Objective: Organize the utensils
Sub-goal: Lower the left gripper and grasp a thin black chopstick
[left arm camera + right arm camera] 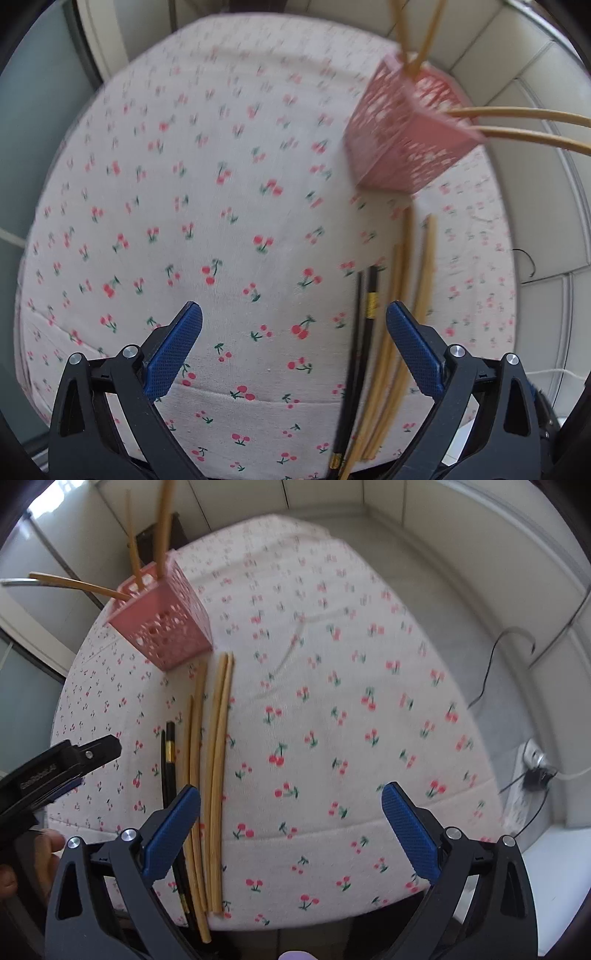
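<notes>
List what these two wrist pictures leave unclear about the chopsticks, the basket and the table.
- Pink basket: its inside is hidden by its own walls, left view; motion blur too.
- Black chopsticks: the near ends are hidden behind the right gripper.
- Bamboo chopsticks: blurred, so no sure count, left view.
- Table: its legs are hidden under the cloth.

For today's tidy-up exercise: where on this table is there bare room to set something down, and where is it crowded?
Free: the cherry-print cloth right of the loose chopsticks, out to the table's edge, and the stretch left of them in the left wrist view. Crowded: the strip from the pink holder down through the chopsticks.
</notes>
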`<state>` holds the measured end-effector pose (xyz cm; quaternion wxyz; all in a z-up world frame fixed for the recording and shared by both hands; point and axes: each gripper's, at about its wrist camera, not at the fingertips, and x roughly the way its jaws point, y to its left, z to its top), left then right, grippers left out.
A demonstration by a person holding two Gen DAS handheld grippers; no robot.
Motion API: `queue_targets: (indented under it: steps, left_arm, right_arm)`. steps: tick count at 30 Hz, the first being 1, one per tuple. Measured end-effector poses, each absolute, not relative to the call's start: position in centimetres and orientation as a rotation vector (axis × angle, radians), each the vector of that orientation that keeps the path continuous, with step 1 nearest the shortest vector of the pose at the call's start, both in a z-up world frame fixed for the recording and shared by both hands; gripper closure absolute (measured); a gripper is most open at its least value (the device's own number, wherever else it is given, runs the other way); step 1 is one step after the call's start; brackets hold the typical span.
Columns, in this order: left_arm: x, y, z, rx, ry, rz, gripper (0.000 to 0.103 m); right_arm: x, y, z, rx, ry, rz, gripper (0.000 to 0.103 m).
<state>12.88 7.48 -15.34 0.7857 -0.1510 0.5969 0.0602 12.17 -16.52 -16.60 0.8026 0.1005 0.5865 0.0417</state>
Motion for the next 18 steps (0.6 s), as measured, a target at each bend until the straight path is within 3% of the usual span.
queue_targets:
  steps: [7, 18]
  left_arm:
    - [13.6, 7.9, -18.3, -0.326, 1.348, 0.173, 0.008]
    - [14.6, 6.0, -19.3, -0.273, 1.358, 0.18, 0.008]
  right_arm:
    - [12.5, -18.5, -18.0, 0.475, 1.351, 0.133, 0.007]
    - [12.7, -19.0, -18.6, 0.545, 1.391, 0.129, 0.007]
